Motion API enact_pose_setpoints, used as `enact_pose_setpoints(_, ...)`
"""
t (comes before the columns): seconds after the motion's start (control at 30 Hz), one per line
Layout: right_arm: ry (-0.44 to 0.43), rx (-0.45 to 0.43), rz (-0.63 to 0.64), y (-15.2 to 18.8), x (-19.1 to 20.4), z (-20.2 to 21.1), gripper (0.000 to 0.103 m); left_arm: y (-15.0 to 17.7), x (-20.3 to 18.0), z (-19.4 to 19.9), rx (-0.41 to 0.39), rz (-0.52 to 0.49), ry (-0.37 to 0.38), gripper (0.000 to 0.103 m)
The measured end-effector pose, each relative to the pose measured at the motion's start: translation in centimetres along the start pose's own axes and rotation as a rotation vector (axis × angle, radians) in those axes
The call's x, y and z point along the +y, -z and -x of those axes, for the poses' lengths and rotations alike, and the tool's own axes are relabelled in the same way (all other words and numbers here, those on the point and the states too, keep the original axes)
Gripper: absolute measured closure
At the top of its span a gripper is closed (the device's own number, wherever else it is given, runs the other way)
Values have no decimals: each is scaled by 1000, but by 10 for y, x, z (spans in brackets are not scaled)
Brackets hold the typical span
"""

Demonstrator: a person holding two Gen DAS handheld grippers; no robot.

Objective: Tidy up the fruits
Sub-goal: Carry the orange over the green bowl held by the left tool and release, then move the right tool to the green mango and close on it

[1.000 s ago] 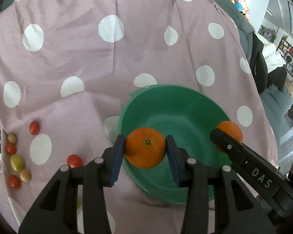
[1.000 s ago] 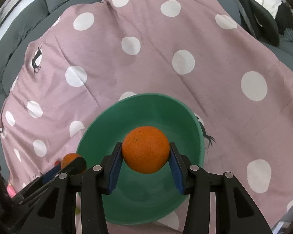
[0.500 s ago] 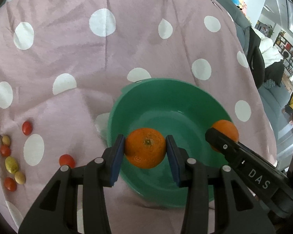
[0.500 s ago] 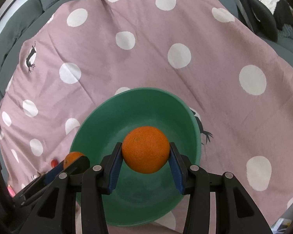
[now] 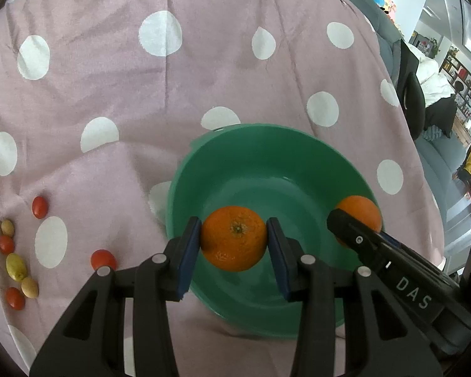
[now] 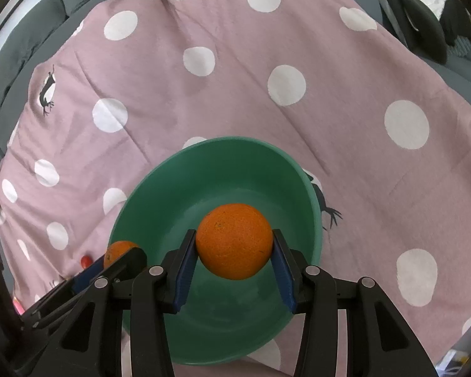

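Note:
A green bowl (image 5: pixel 267 144) (image 6: pixel 210 154) sits on a pink polka-dot cloth. My left gripper (image 5: pixel 234 240) is shut on an orange (image 5: pixel 234 237), held over the bowl's near left side. My right gripper (image 6: pixel 234 245) is shut on a second orange (image 6: pixel 234 240) above the bowl's middle. In the left wrist view the right gripper's orange (image 5: pixel 359 210) shows at the bowl's right rim. In the right wrist view the left gripper's orange (image 6: pixel 119 249) shows at the bowl's left rim. The bowl holds nothing inside.
Several small red and yellow fruits (image 5: pixel 15 265) lie on the cloth at the far left, one red fruit (image 5: pixel 103 259) nearer the bowl. The pink cloth (image 6: pixel 235 78) covers a grey sofa (image 6: pixel 25 37). Dark cushions (image 5: pixel 414 94) lie to the right.
In the left wrist view the bowl and small fruits slid slightly left and down; both oranges stay gripped. The right wrist view shows the bowl shifted down a little.

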State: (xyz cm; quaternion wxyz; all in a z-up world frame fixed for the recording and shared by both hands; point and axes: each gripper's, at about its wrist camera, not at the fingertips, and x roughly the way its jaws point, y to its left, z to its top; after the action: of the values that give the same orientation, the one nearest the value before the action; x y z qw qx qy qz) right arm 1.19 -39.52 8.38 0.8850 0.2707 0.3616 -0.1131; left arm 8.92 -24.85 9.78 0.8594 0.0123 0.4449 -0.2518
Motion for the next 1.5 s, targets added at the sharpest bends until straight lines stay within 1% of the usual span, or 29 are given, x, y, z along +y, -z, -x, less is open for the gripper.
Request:
enact_pose_setpoints(0.5, 9, 8, 1, 1, 0, -2, 55, -1, 1, -1, 18, 10, 5, 60)
enact_pose_setpoints(0.53, 9, 9, 2, 1, 0, -2, 55, -1, 2, 1, 14, 12, 6, 58)
enact_pose_setpoints(0.63, 12, -1, 5, 1, 0, -1, 53, -1, 6, 12, -21, 21, 7, 46)
enact_pose_setpoints(0.67, 0, -9, 6, 1, 1, 0, 52, -1, 8, 18, -34, 26, 10, 43)
enact_pose_setpoints(0.77, -22, -23, 7, 3, 5, 4, 43, -1, 18, 34, -64, 43, 6, 40)
enact_pose_setpoints(0.8, -23, -29, 11, 4, 8, 5, 43, 0, 22, 40, -72, 50, 0, 40)
enact_pose_setpoints(0.93, -21, -41, 24, 8, 21, 8, 43, 8, 49, 67, -98, 88, -33, 37)
enact_pose_setpoints(1.13, -19, -68, 99, 13, 54, 19, 43, 17, 107, 114, -141, 164, -124, 35)
enact_pose_setpoints(1.23, -39, -79, 146, 16, 76, 27, 43, 23, 140, 137, -186, 225, -178, 28)
enact_pose_setpoints(1.3, -57, -86, 173, 18, 94, 33, 43, 31, 164, 150, -220, 289, -187, 27)
enact_pose_setpoints(1.33, -64, -88, 186, 18, 102, 36, 43, 33, 173, 152, -223, 316, -191, 27)
enact_pose_setpoints(1.43, -120, -98, 261, 23, 138, 45, 43, 41, 199, 158, -220, 378, -221, 27)
enact_pose_setpoints(1.5, -216, -78, 309, 27, 163, 46, 43, 46, 211, 162, -221, 401, -242, 27)
